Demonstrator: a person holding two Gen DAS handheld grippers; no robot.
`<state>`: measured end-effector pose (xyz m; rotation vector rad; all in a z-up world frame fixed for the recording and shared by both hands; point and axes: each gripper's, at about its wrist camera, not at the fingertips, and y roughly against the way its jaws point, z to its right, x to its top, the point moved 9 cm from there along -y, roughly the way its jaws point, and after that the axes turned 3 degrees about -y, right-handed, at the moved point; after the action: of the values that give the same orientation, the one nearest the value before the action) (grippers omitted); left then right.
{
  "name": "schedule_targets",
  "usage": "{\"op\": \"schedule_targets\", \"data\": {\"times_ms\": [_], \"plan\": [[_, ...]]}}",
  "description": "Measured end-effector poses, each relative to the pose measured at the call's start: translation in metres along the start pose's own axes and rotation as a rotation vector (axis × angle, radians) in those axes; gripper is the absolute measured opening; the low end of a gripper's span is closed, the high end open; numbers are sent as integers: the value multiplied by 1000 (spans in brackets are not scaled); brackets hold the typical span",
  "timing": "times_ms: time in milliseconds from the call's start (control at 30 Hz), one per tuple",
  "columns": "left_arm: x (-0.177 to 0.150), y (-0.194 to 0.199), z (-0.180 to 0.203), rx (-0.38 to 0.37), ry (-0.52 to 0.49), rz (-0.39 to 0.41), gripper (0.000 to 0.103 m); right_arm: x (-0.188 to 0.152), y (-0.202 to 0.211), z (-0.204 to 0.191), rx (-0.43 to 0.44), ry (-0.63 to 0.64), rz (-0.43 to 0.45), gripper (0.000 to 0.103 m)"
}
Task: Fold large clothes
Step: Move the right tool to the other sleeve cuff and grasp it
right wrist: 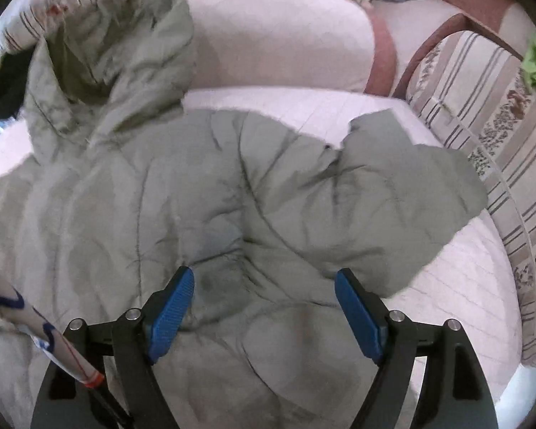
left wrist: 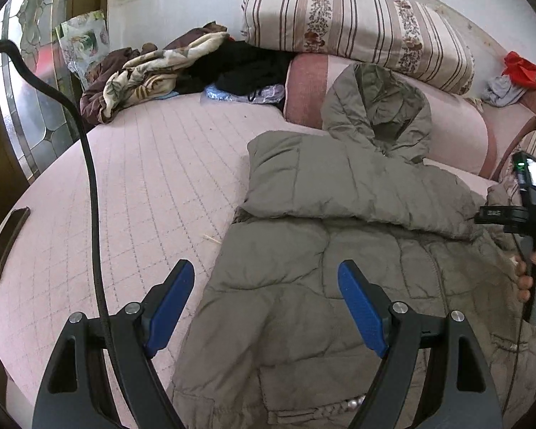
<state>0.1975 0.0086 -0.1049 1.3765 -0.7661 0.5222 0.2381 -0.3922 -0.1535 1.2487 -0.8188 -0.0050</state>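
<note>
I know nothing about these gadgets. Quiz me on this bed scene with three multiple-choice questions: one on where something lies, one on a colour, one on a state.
1. Where does the phone lie?
A. On the jacket
B. On the bed cover's left edge, apart from the jacket
C. On the striped pillow

2. What colour are the pads of the left gripper?
A. Blue
B. Red
C. White

3. How does the right gripper stand?
A. Shut on the hood
B. Shut on a sleeve
C. Open over the jacket

Answers: B, the phone rests on the pink bed cover, far left of the jacket. A, both pads show blue. C, the pads stand wide apart, pinching nothing.
</note>
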Motion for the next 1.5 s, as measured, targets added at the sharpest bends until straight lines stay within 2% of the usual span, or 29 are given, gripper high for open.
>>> {"op": "schedule_targets", "data": {"times_ms": [200,433,567,700,800,967,1067,1133,1300,1500], "plan": [[5,23,16,26,-46,60,82,-4,53,35,-5,45,81,85],[9,52,39,25,-81,122,82,-16,105,84,19,-15,143,87],[16,67,48,27,-95,158,92,-24,113,99,32,-5,146,92],[23,76,51,49,-77,172,92,-34,92,135,30,-83,70,92],[24,69,52,60,-54,129,92,-37,73,175,-8,-171,43,92],[16,51,67,-44,-5,45,92,-39,45,228,-29,-278,-4,83],[10,37,76,-36,-22,27,92,-36,22,255,35,-389,-32,82],[4,21,83,-19,-46,-12,92,-32,5,270,70,-464,-47,82],[-12,-4,96,-43,-39,-90,92,-16,-43,302,192,-668,-63,80],[-13,-3,101,-62,-30,-112,92,6,-101,333,224,-824,-75,77]]}}
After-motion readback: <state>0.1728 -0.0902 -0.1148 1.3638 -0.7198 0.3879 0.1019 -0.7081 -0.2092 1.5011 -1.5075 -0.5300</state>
